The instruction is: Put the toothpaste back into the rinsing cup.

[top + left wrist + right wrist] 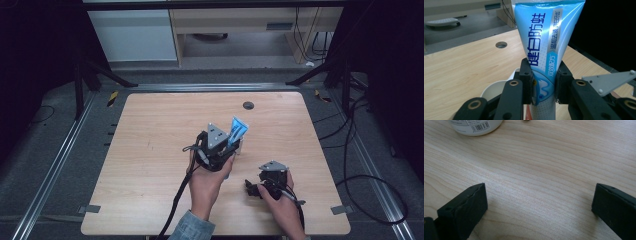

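A blue and white toothpaste tube with printed lettering stands upright, and my left gripper is shut on its lower part. In the high view the tube rises above the left gripper near the table's middle. Just under and behind the jaws lies the rim of a white cup, also seen as a pale cup beside the tube's base. My right gripper sits low at the front right, and in its own view the right gripper is open over bare wood.
The wooden table has a round cable hole at the back. A white container with a barcode stands just beyond the right gripper. Dark floor, rails and cables surround the table.
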